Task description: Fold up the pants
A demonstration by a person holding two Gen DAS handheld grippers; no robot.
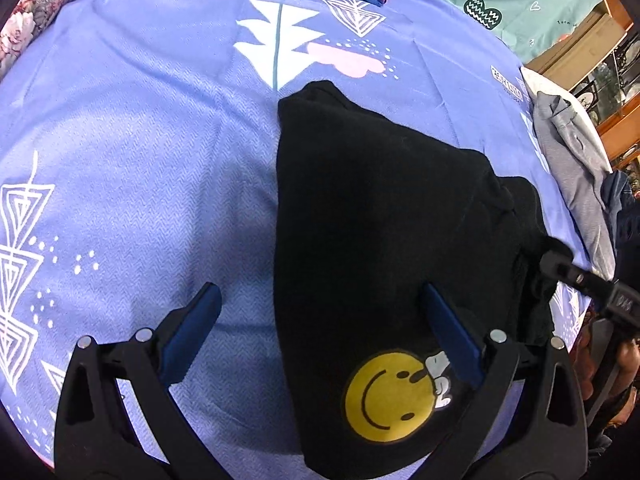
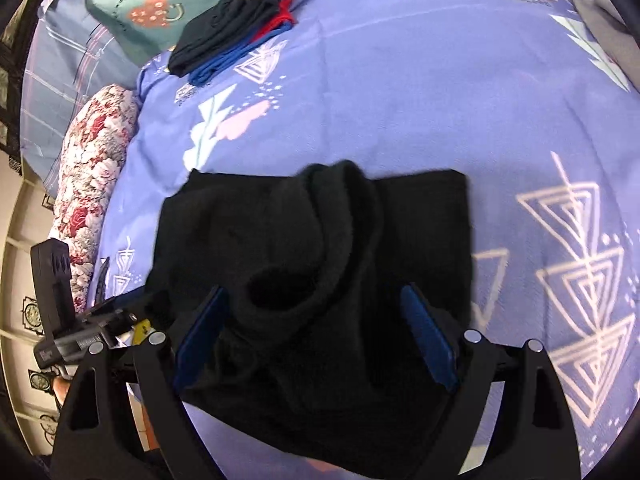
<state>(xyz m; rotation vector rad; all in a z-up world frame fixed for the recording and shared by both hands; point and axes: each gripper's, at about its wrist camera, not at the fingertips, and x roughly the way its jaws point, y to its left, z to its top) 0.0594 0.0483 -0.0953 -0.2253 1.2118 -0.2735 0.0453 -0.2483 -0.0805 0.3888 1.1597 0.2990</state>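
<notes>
Black pants point(image 1: 380, 216) lie folded on the blue patterned bedsheet point(image 1: 140, 180), with a yellow smiley print point(image 1: 390, 396) near me. My left gripper point(image 1: 320, 312) is open above the pants' left edge; one finger is over the sheet, the other over the pants. In the right wrist view the pants point(image 2: 312, 248) lie bunched with a raised fold in the middle. My right gripper point(image 2: 316, 312) is open, its fingers on either side of that raised fold. The right gripper also shows at the right edge of the left wrist view point(image 1: 576, 276).
A stack of folded dark, blue and red clothes point(image 2: 236, 28) lies at the far end of the sheet. Grey garments point(image 1: 572, 152) lie at the right. A floral pillow point(image 2: 96, 160) and a green pillow point(image 2: 152, 4) border the bed. Wooden shelves point(image 1: 616, 80) stand beyond.
</notes>
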